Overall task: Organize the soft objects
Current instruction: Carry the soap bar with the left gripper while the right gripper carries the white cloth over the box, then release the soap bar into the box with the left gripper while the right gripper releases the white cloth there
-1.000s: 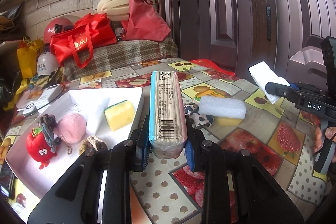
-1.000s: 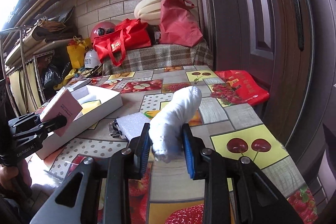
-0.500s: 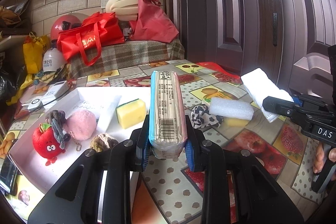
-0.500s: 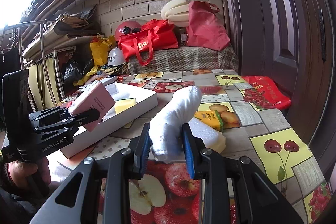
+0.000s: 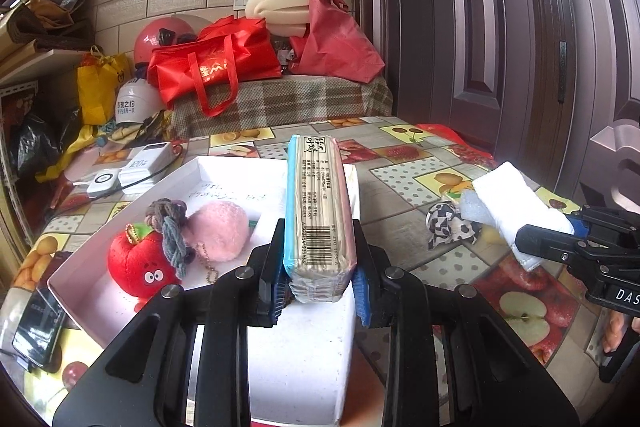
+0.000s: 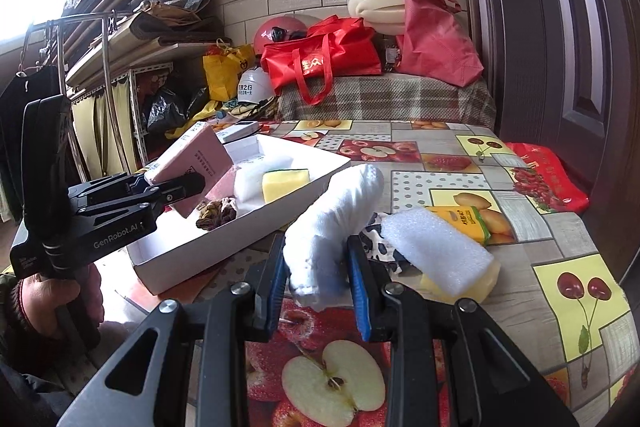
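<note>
My left gripper [image 5: 318, 287] is shut on a long tissue pack [image 5: 319, 211], held above the near right part of the white tray [image 5: 224, 167]. In the tray lie a red apple plush [image 5: 138, 267], a pink pompom [image 5: 218, 229] and a grey knotted rope [image 5: 170, 227]. My right gripper [image 6: 318, 281] is shut on a rolled white towel [image 6: 334, 217] above the table, right of the tray [image 6: 192, 255]. The right wrist view also shows a yellow sponge [image 6: 284, 183] in the tray and the left gripper [image 6: 176, 189] with the pack's pink side [image 6: 192, 159].
On the fruit-print tablecloth [image 6: 500, 195] lie a white foam block [image 6: 434, 245] on a yellow sponge, a black-and-white scrunchie [image 5: 448, 227] and a yellow packet [image 6: 464, 221]. A phone [image 5: 38, 323] and power banks [image 5: 148, 159] sit left of the tray. Red bags [image 5: 212, 63] fill the bench behind.
Both grippers have moved left across the table with their loads. The tissue pack now hangs over the tray, and the towel has come nearer the tray.
</note>
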`<state>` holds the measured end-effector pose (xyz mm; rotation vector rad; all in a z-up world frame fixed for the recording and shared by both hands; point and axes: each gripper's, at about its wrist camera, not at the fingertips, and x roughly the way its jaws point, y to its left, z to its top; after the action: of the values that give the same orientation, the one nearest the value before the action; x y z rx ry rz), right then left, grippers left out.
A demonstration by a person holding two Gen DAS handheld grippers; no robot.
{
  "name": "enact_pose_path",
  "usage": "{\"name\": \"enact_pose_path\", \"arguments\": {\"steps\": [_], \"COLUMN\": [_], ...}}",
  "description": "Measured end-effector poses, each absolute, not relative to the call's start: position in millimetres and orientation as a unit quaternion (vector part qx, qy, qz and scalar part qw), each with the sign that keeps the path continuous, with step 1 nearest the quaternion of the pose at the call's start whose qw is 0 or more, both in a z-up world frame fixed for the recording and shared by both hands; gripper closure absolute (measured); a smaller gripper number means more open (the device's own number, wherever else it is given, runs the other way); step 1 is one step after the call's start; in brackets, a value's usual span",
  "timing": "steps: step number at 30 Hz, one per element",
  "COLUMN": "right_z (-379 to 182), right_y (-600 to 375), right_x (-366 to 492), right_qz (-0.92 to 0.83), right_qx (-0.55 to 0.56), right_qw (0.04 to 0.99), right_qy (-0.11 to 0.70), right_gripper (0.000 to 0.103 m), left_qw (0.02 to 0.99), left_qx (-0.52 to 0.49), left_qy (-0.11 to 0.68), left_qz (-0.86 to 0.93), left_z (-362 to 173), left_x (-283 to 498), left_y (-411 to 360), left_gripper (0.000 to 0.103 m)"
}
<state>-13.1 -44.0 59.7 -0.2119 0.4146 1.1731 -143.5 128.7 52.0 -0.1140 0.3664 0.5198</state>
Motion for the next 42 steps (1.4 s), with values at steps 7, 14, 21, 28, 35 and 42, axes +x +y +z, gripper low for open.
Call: {"name": "enact_pose_path", "arguments": {"steps": [7, 14, 21, 28, 35, 42], "right_z": [55, 53, 53, 50, 28, 21], "right_y": [-19, 1, 30, 68, 125, 123], "right_x": [-28, -46, -65, -91, -108, -90], "right_qz": [0.570, 0.589, 0.624, 0.667, 0.681, 0.642], "right_qx": [-0.117, -0.140, -0.151, -0.167, -0.258, -0.276], "right_qw": [0.790, 0.774, 0.746, 0.703, 0.643, 0.667], "right_qy": [0.194, 0.185, 0.179, 0.181, 0.237, 0.259], "right_gripper": [0.074, 0.074, 0.075, 0.075, 0.075, 0.077], "left_qw": [0.936, 0.917, 0.895, 0.894, 0.882, 0.876], "left_qx": [-0.078, -0.114, -0.195, -0.188, -0.218, -0.230], "left_qy": [0.178, 0.177, 0.200, 0.222, 0.260, 0.293], "left_qz": [0.294, 0.339, 0.347, 0.341, 0.327, 0.306], "left_z": [50, 44, 31, 30, 20, 12], "left_x": [-167, -196, -203, -192, -183, -159], "left_y": [162, 205, 240, 239, 252, 256], "left_gripper": [0.076, 0.076, 0.076, 0.076, 0.076, 0.076]}}
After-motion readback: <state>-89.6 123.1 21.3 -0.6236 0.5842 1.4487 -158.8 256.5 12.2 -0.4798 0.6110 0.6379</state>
